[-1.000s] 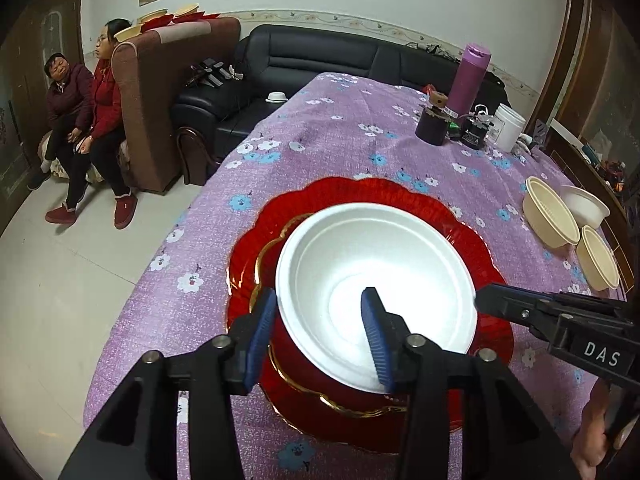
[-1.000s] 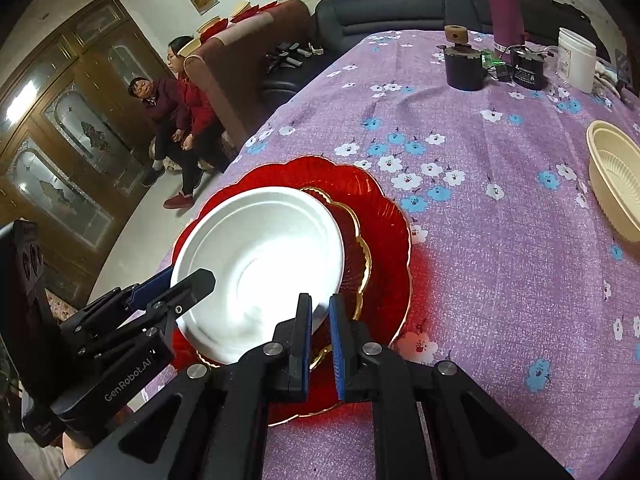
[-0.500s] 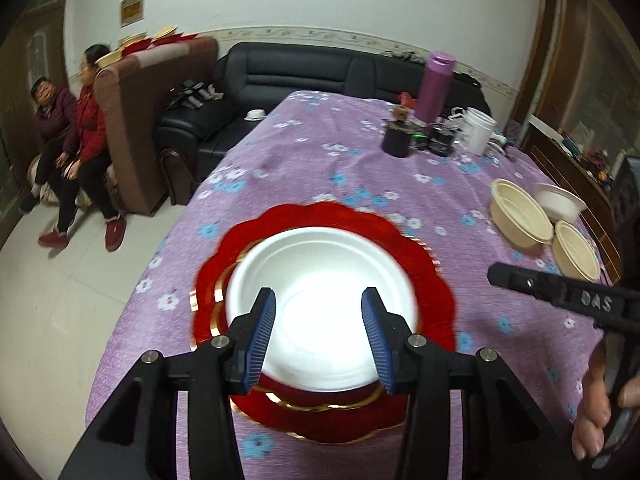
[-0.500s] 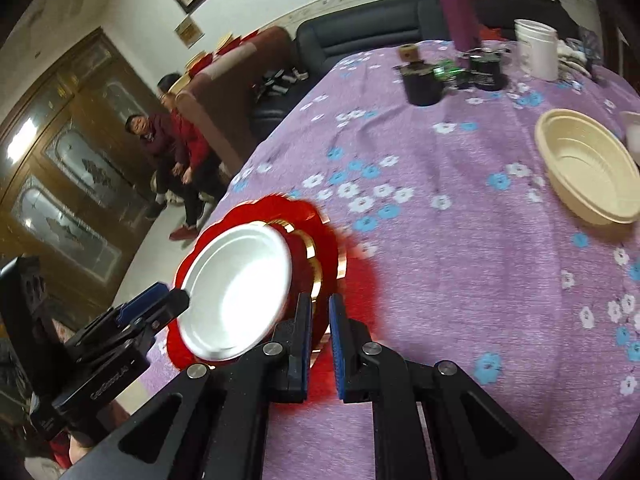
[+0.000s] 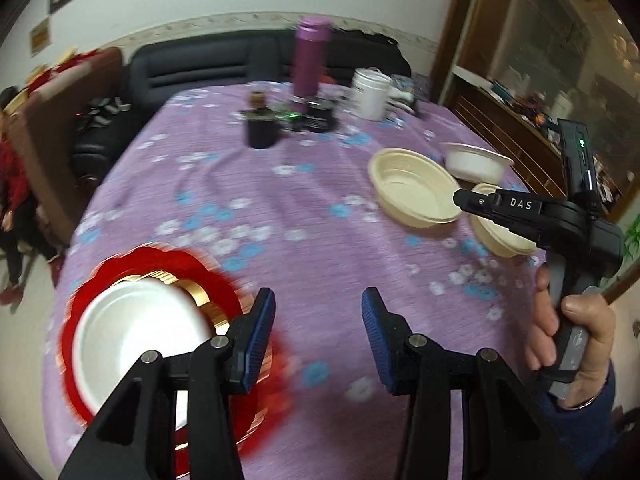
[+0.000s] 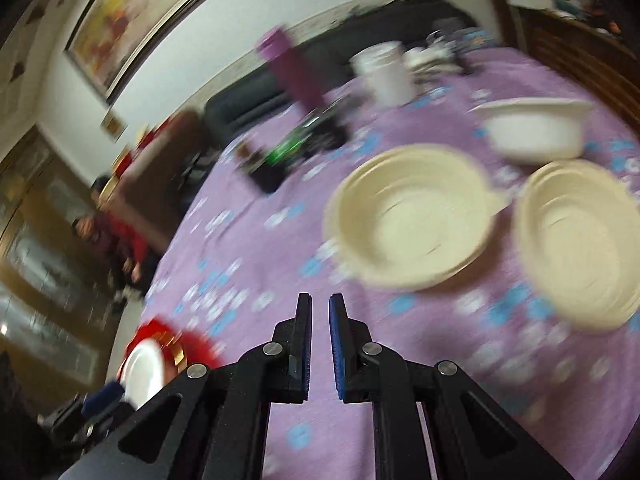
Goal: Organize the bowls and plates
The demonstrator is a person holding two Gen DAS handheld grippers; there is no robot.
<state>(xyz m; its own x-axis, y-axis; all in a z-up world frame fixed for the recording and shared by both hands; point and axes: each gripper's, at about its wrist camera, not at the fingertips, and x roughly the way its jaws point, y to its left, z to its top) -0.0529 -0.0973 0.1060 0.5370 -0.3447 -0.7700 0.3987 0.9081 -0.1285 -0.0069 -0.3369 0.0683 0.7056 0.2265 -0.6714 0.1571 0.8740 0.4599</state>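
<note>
This is a living room with a black sofa (image 5: pixel 224 68) at the back and a long bench (image 5: pixel 280 208) under a purple cloth with little flowers.

Some of the tidying looks done. A white plate (image 5: pixel 140 336) sits on top of a red plate (image 5: pixel 240 280) with a gold edge, at the near end of the bench, far from the purple bottle (image 5: pixel 310 56). No fingers touch that pile.

Some is left, I think. Three bowls are not stacked. A big cream bowl (image 6: pixel 412 216) and a second cream bowl (image 6: pixel 580 240) sit side by side, and a white bowl (image 6: pixel 536 128) stands just behind them, closer to the purple bottle (all three on the other side of the bench from the red plate).

The left gripper (image 5: pixel 318 336) has its fingers partly apart with nothing between them, only cloth below. The right gripper (image 6: pixel 320 352) has its fingers almost together, and nothing is in them.

The left view shows the hand (image 5: pixel 568 332) that holds the right gripper, with a blue sleeve. It also shows the plate pile big and clear. The right view shows only a small corner of that pile, but it shows the three bowls big and close, though blurry. It also shows a framed picture (image 6: pixel 132 20) on the wall.
</note>
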